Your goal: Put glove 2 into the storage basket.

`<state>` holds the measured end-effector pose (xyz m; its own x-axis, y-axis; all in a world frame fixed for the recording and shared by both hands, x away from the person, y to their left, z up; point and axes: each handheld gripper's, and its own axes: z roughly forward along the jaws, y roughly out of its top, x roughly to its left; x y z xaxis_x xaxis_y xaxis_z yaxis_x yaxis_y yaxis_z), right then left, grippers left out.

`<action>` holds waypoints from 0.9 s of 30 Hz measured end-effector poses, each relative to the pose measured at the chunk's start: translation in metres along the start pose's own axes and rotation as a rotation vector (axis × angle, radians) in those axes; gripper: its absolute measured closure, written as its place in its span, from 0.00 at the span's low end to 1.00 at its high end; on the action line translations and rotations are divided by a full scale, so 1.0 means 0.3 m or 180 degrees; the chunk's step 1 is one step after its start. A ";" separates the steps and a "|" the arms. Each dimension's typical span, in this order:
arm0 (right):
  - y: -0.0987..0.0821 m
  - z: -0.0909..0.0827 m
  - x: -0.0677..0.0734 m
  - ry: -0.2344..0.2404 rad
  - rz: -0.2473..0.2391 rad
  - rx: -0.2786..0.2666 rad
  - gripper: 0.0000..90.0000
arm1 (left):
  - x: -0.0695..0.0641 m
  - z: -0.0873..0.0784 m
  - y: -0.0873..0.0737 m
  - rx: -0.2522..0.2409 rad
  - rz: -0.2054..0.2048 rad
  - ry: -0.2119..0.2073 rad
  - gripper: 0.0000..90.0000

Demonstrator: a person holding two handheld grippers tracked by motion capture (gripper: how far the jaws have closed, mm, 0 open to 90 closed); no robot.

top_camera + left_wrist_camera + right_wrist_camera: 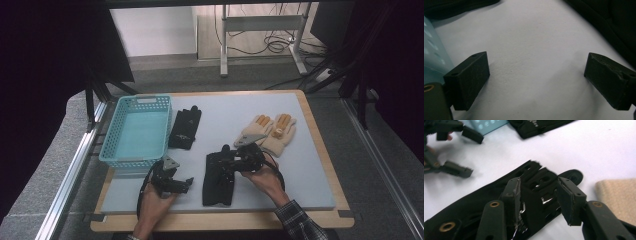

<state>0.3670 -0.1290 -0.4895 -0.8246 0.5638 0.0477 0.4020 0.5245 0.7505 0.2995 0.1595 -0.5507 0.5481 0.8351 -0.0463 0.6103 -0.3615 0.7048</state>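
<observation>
Right gripper [231, 162] hangs low over the black glove [218, 177], jaws apart.

Left tool [189, 182] wide open, right tool [226, 161] half-open, both low.

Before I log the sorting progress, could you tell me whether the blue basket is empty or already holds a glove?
Empty: the high view shows the blue basket with a bare bottom, and both black gloves and the beige pair lie outside it on the mat.
</observation>
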 end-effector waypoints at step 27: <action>0.265 0.332 -0.070 0.0028 -0.0107 -0.0008 0.67 | 0.000 0.000 0.000 -0.0002 -0.0008 -0.0005 0.07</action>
<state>0.4559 -0.0357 -0.4965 -0.8410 0.5404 0.0282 0.3731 0.5413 0.7535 0.2994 0.1595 -0.5508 0.5475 0.8353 -0.0493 0.6113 -0.3591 0.7052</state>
